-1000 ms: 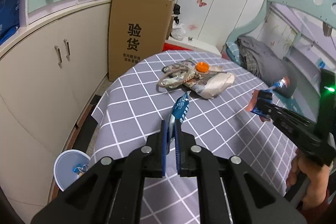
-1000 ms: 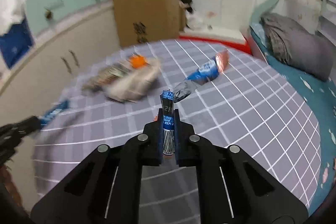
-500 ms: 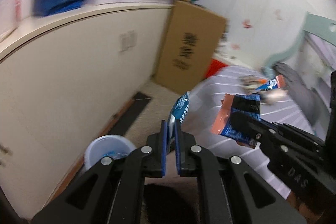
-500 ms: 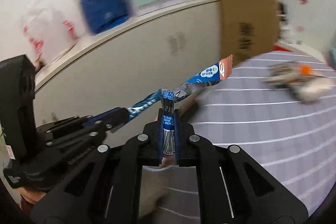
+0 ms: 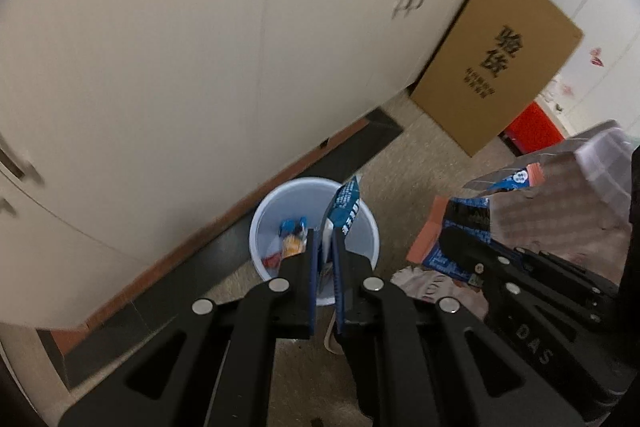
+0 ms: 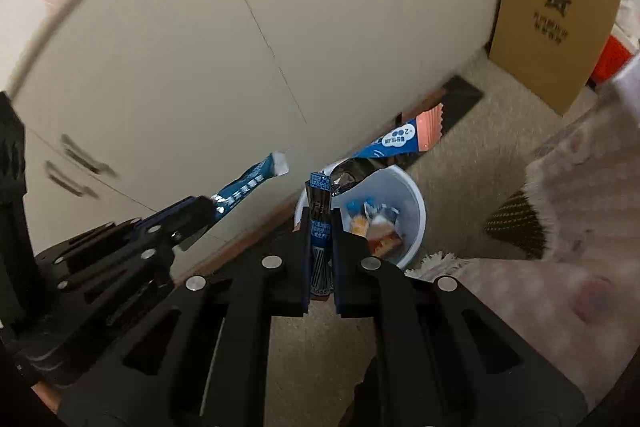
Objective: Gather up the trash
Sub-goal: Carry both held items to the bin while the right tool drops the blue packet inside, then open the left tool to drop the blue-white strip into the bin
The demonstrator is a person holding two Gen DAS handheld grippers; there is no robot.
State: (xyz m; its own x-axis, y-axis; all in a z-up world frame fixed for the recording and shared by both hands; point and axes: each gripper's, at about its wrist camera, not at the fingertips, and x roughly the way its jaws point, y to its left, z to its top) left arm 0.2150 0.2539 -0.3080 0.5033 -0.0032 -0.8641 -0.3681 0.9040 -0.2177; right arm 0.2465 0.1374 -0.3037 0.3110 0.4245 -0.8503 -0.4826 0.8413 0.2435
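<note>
My left gripper is shut on a blue snack wrapper and holds it above a white trash bin on the floor; the bin holds several wrappers. My right gripper is shut on a blue and orange wrapper, also above the bin. In the left wrist view the right gripper and its wrapper are to the right of the bin. In the right wrist view the left gripper and its wrapper are to the left.
Cream cabinet doors stand behind the bin. A brown cardboard box leans against them at the right. The tablecloth's hanging edge is at the right. The floor is beige carpet with a dark strip along the cabinet.
Both grippers have swung left from the table and down over the bin, each still holding its wrapper.
</note>
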